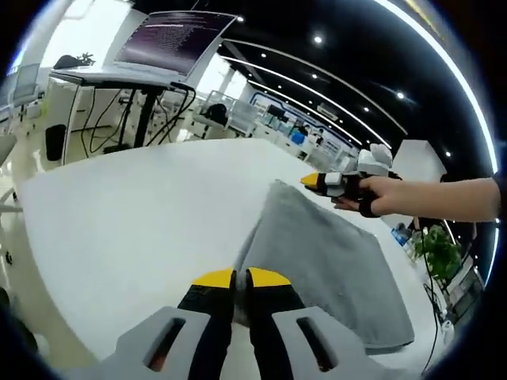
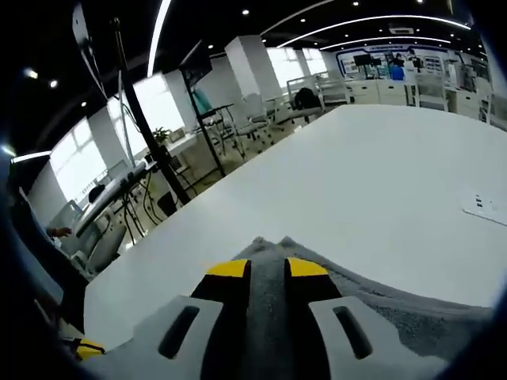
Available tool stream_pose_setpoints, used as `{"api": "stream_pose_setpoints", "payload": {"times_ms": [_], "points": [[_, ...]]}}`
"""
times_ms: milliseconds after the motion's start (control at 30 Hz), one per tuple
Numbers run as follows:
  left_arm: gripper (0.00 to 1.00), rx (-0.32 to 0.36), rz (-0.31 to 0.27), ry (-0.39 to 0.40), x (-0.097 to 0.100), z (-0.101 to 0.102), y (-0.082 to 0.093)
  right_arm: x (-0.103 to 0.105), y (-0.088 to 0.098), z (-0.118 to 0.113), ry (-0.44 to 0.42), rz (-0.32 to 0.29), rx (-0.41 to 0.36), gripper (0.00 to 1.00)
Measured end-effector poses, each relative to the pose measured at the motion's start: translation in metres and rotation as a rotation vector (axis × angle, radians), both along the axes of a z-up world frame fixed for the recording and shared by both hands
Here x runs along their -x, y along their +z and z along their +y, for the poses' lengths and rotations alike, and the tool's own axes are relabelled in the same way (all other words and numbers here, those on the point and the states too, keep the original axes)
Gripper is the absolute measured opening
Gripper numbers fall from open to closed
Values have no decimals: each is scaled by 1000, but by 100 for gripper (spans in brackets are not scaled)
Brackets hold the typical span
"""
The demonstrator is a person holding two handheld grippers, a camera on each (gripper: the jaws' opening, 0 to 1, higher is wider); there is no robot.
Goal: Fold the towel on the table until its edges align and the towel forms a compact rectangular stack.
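While one grey towel (image 1: 333, 261) lies folded on the white table (image 1: 135, 214), the left tool (image 1: 241, 279) pinches its near corner and the right tool (image 2: 267, 269) is clamped on the far corner, two tools gripping a single cloth.

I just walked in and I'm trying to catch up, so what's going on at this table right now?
A person is folding a grey towel on a white table, using a hand-held gripper in each hand. The left gripper is pinched on one towel corner. The right gripper is clamped on another corner, with cloth between its jaws. The towel looks partly folded, lying flat; whether its edges line up can't be told.
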State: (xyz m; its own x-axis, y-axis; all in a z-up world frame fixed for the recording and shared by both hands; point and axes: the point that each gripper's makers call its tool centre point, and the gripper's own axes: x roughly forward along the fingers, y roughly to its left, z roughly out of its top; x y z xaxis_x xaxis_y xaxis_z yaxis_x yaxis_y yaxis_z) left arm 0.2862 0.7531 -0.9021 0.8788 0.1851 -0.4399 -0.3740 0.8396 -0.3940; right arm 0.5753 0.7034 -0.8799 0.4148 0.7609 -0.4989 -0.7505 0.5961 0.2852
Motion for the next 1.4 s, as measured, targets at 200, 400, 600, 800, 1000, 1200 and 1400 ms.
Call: {"api": "stream_pose_setpoints", "payload": {"times_ms": [200, 400, 600, 800, 1000, 1200, 1400], "points": [[6, 5, 0, -25, -2, -1, -1, -10, -4, -23, 2, -16, 38, 16], [14, -34, -9, -57, -11, -5, 12, -21, -3, -46, 5, -42, 67, 17], [26, -82, -18, -120, -26, -13, 23, -27, -5, -70, -15, -34, 81, 19], [38, -110, -10, -162, -36, -20, 27, -33, -4, -93, -27, -31, 94, 20], [40, -125, 26, -179, -32, -20, 21, -40, -7, -123, -48, -35, 128, 22], [40, -135, 53, -173, -24, -9, 17, -47, -12, -154, -96, -23, 149, 22], [39, -143, 78, -166, -19, 3, 14, -49, -12, -181, -137, -20, 163, 22]]}}
